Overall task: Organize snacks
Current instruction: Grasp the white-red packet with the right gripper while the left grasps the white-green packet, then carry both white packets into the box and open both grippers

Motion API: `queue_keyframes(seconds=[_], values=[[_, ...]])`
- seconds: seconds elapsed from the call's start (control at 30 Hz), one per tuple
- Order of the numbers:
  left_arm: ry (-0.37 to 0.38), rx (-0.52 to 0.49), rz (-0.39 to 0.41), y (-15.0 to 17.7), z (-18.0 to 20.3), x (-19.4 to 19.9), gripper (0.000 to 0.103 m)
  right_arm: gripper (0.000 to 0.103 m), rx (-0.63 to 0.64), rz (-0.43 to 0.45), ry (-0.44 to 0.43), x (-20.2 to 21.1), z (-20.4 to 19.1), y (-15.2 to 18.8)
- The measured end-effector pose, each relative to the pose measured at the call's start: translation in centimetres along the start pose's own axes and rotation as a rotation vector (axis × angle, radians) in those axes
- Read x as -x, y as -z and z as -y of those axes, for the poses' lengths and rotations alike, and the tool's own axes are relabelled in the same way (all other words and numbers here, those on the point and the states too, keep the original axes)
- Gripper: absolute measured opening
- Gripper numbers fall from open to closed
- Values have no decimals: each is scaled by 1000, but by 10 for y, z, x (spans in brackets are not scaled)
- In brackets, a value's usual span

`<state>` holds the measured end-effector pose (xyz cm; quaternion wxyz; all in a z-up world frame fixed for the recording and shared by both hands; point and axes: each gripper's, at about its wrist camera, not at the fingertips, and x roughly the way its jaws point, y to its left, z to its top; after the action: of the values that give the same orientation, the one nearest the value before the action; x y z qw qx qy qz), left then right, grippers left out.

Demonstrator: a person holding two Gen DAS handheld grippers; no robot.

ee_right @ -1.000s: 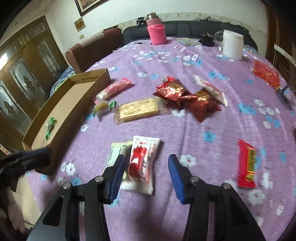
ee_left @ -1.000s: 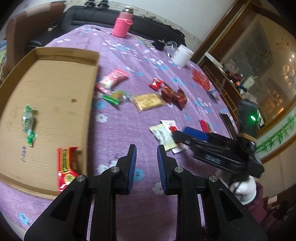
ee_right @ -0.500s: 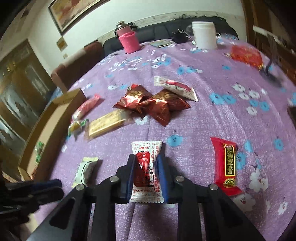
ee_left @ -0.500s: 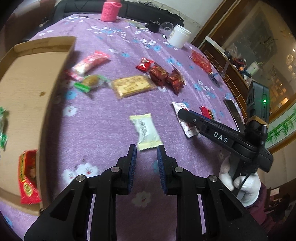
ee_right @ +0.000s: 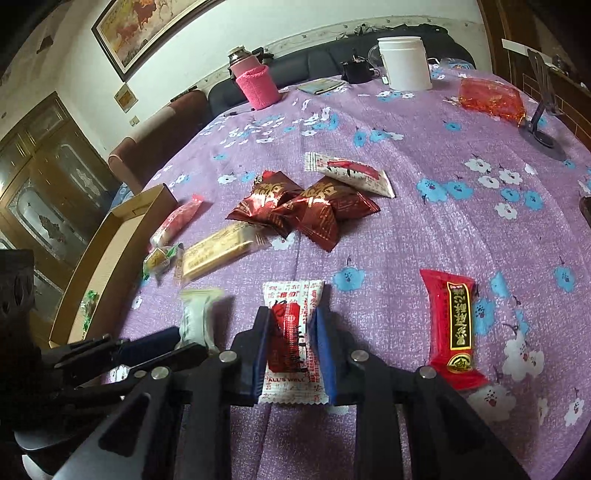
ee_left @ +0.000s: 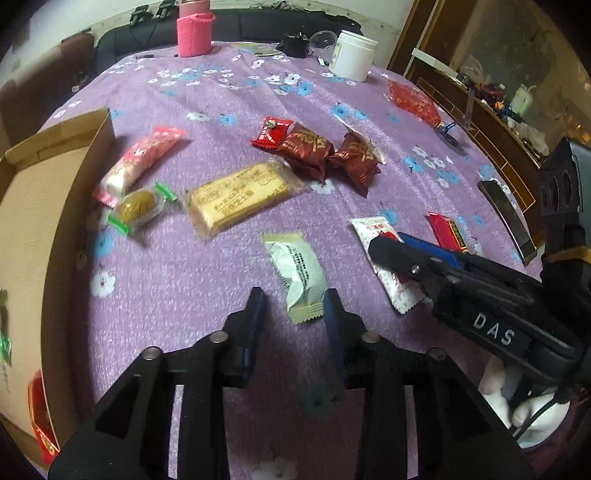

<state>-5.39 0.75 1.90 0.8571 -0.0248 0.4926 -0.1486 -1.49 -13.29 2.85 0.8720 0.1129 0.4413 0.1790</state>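
Right wrist view: right gripper (ee_right: pixel 291 347) clamps a flat, crinkled white-and-red foil packet (ee_right: pixel 293 325). Left gripper (ee_left: pixel 293 310), jaws opening, straddles a glossy pale-green pillow packet (ee_left: pixel 297 271) on the textured purple floral tablecloth (ee_left: pixel 221 110).

A purple tablecloth (ee_right: pixel 424 229) printed with blue and white flowers covers the table, with a dark sofa (ee_right: pixel 317 62) along its far edge and a brown upholstered chair (ee_right: pixel 155 144) at the left corner. The wall (ee_right: pixel 229 26) behind is pale and carries a framed picture (ee_right: pixel 147 29) in a dark frame; a wooden cabinet with patterned glass doors (ee_right: pixel 48 192) stands to the left. On the right side, a low wooden sideboard (ee_left: pixel 491 122) runs under a large glazed wooden panel (ee_left: pixel 517 48).
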Motion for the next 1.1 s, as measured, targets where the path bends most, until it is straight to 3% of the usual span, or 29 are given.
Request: queue_keyframes(seconds=[0.37, 0.47, 0.67, 0.8, 0.93, 1.1], values=[[39, 48, 22, -14, -6, 5, 35, 28, -2, 1, -2, 1, 0, 0], [16, 49, 3, -18, -5, -5, 35, 28, -1, 1, -1, 1, 0, 0], [-16, -29, 72, -20, 4, -17, 35, 28, -12, 4, -9, 1, 1, 0], [44, 5, 82, -18, -6, -15, 25, 27, -12, 7, -6, 2, 2, 1], [105, 64, 105, -10, -21, 0, 25, 27, -15, 13, -2, 3, 2, 2], [168, 159, 197, 2, -56, 46, 25, 27, -19, 40, 17, 9, 1, 3]])
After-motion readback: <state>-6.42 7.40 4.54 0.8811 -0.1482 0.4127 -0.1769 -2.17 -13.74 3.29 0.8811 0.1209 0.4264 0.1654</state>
